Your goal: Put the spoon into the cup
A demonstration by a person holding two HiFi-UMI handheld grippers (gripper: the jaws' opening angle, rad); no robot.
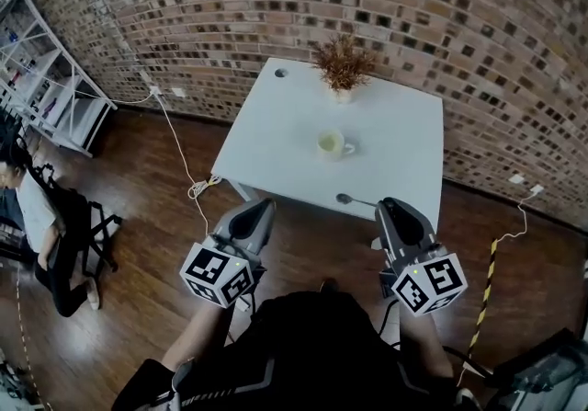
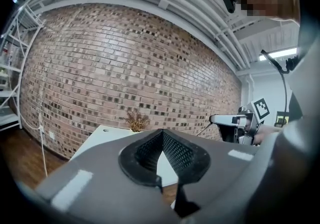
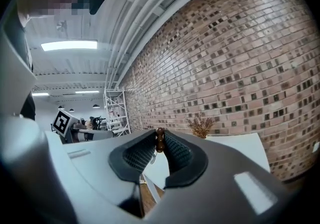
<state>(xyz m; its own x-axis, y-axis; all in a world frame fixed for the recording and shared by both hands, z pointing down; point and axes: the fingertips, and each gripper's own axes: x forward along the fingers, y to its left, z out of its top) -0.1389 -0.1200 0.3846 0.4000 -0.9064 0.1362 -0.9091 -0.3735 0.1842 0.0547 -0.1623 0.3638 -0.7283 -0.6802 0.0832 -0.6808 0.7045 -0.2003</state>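
Carrying step: right gripper [image 1: 380,206] pinches spoon [image 1: 347,200]; left gripper [image 1: 268,205] closed, empty. Next, I judge: line up over cup [image 1: 333,144].

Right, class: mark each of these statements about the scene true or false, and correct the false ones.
1. The spoon is already in the cup. False: the right gripper holds the spoon by its handle at the table's near edge, apart from the cup.
2. The cup stands on the white table. True.
3. The left gripper holds the cup. False: the left gripper is empty, with its jaws together.
4. A dried plant stands beyond the cup, towards the brick wall. True.
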